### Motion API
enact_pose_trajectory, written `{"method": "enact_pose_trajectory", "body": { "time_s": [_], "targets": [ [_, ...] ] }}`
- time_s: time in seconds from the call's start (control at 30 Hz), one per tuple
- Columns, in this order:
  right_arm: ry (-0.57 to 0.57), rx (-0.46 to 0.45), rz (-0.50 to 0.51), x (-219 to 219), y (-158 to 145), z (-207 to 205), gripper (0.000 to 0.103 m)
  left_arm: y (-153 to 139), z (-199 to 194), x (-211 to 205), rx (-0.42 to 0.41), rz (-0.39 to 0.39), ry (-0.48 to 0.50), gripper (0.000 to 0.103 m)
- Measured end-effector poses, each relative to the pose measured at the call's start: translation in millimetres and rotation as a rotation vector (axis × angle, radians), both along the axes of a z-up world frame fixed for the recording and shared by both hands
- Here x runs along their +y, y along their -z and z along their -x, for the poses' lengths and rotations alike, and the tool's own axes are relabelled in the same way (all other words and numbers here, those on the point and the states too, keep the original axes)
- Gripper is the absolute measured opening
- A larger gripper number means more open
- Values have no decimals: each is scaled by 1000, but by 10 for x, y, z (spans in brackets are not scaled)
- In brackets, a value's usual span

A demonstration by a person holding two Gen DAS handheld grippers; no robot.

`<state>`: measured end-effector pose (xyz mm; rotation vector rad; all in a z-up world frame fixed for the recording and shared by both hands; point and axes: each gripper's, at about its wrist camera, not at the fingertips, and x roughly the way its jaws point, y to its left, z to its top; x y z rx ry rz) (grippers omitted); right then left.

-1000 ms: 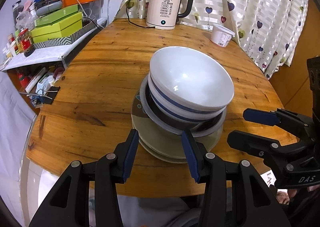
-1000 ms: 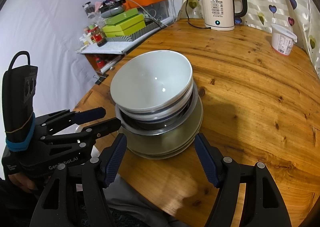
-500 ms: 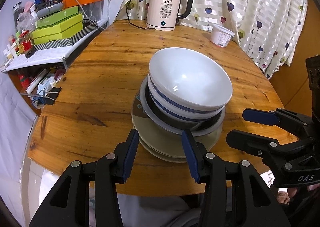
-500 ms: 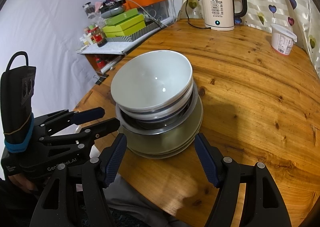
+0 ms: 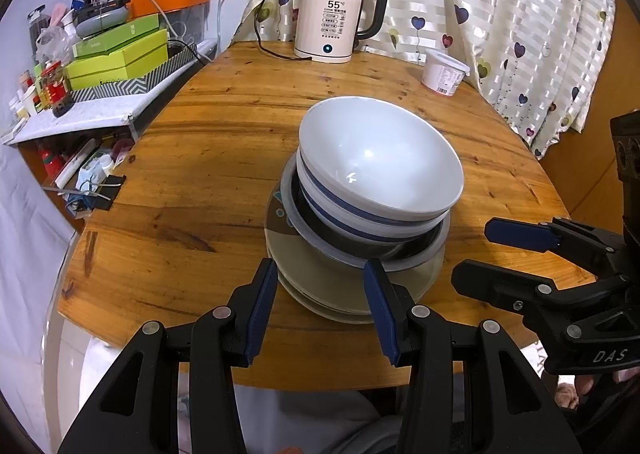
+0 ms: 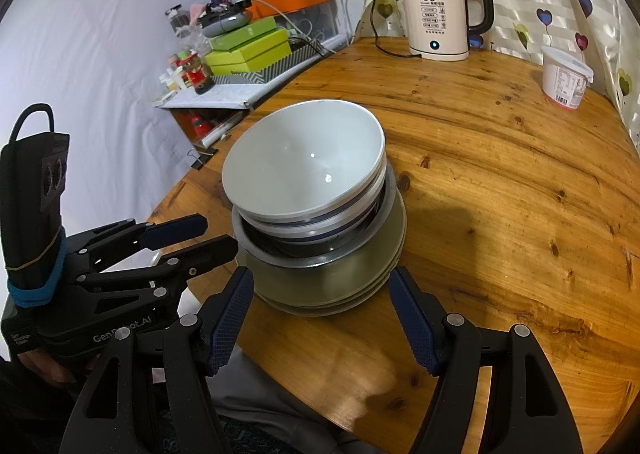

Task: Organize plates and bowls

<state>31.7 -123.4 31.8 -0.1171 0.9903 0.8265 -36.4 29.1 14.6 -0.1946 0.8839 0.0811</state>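
Observation:
A stack stands near the round wooden table's front edge: white bowls with blue bands (image 5: 380, 162) nested on top, a grey-rimmed dark dish (image 5: 400, 254) under them, and olive plates (image 5: 320, 278) at the bottom. The same stack shows in the right wrist view, with the bowls (image 6: 304, 166) above the plates (image 6: 340, 282). My left gripper (image 5: 320, 290) is open and empty, just in front of the plates. My right gripper (image 6: 322, 298) is open and empty, its fingers either side of the plates' near rim. The right gripper also shows in the left wrist view (image 5: 500, 254), and the left gripper in the right wrist view (image 6: 192, 238).
A white electric kettle (image 5: 332, 26) with a cord stands at the table's back edge. A white plastic tub (image 5: 442, 72) sits at the back right. A cluttered shelf with green boxes (image 5: 116, 54) lies to the left. A heart-patterned curtain (image 5: 520, 14) hangs behind.

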Motion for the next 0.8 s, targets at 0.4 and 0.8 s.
{"method": "enact_pose_trajectory", "body": {
  "time_s": [0.4,0.8],
  "targets": [
    [-1,-2,0,12,-3,25,71,-13,11,-5,5,-2,-8,46],
    [-1,-3,0,11,-5,24,71,-28,-5,-35,8,-14,-10,46]
  ]
}}
